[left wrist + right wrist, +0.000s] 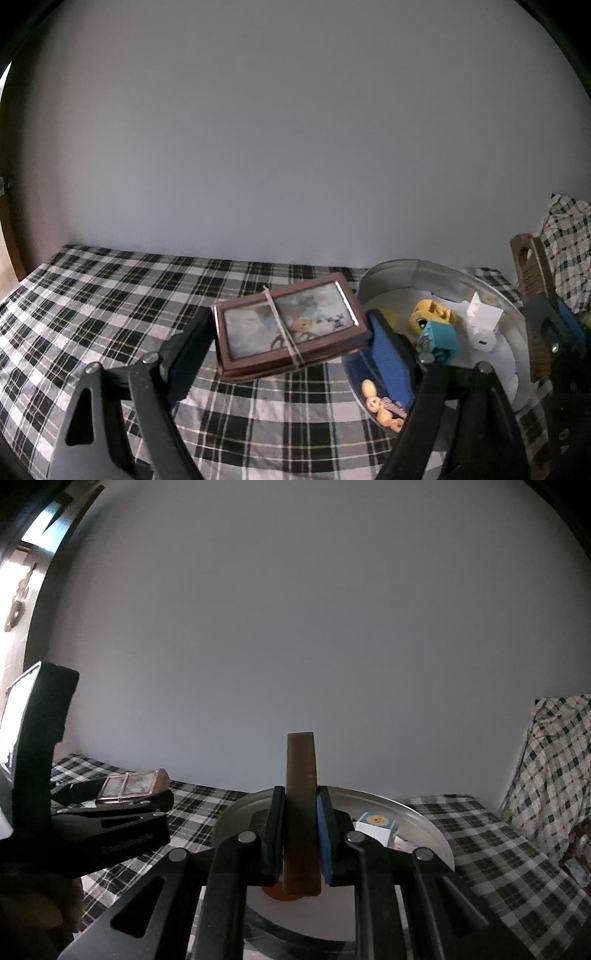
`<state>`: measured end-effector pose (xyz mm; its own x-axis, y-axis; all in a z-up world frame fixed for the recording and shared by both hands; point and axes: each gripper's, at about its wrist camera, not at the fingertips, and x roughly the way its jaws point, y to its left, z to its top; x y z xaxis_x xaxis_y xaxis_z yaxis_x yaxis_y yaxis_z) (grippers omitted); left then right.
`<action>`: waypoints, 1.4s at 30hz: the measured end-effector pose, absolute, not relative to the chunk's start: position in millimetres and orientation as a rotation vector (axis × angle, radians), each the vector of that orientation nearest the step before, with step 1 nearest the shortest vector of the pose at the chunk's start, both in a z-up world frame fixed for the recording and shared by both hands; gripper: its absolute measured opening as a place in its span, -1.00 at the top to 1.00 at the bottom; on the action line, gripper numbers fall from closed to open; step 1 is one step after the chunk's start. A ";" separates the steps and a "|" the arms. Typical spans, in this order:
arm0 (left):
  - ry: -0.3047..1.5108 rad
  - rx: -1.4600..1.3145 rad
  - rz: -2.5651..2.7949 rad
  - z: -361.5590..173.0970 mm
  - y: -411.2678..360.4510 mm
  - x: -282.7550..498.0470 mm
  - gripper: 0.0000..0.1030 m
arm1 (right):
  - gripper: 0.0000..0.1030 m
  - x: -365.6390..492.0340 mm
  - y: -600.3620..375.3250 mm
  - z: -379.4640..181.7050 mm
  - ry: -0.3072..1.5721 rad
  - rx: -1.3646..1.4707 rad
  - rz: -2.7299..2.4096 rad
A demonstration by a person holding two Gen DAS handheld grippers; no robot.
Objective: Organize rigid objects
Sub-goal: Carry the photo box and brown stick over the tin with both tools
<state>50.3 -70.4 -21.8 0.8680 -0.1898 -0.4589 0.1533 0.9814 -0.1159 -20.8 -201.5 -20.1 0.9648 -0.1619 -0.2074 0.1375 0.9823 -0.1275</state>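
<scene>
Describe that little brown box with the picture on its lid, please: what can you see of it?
The brown box is flat and rectangular, with a glossy, faded cartoon picture set in its lid and a pale elastic band around its middle. It looks like metal or plastic. The left hand-held gripper clamps it by its short ends, tilted, lifted above the checked cloth, beside the round metal tray.

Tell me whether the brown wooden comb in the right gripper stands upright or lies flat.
Upright: the brown wooden comb stands on edge, clamped between the right gripper's pads.

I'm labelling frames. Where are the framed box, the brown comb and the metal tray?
framed box (288,325), left wrist view, glass top.
brown comb (301,812), right wrist view, spine.
metal tray (436,268), left wrist view, far rim.
</scene>
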 end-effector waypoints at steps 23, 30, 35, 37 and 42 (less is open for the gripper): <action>0.438 -0.063 -0.260 -1.6 -113.3 48.1 -0.60 | 0.67 -30.7 -204.7 2.4 0.180 -0.086 -0.277; 0.447 -0.072 -0.291 0.1 -129.3 53.0 -0.60 | 0.67 -22.3 -221.9 2.8 0.183 -0.080 -0.309; 0.450 -0.068 -0.306 -1.5 -140.4 58.0 -0.60 | 0.67 -15.6 -238.6 2.1 0.183 -0.071 -0.327; 0.454 -0.067 -0.316 -2.5 -145.5 59.9 -0.60 | 0.67 -12.6 -245.6 1.9 0.184 -0.069 -0.335; 0.470 -0.073 -0.332 -4.6 -154.3 64.6 -0.60 | 0.67 -4.8 -261.5 0.6 0.189 -0.066 -0.354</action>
<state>64.6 -154.3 -4.6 0.8390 -0.3300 -0.4325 0.2966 0.9439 -0.1449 -4.8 -261.5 0.6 0.9205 -0.3508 -0.1719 0.3386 0.9359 -0.0968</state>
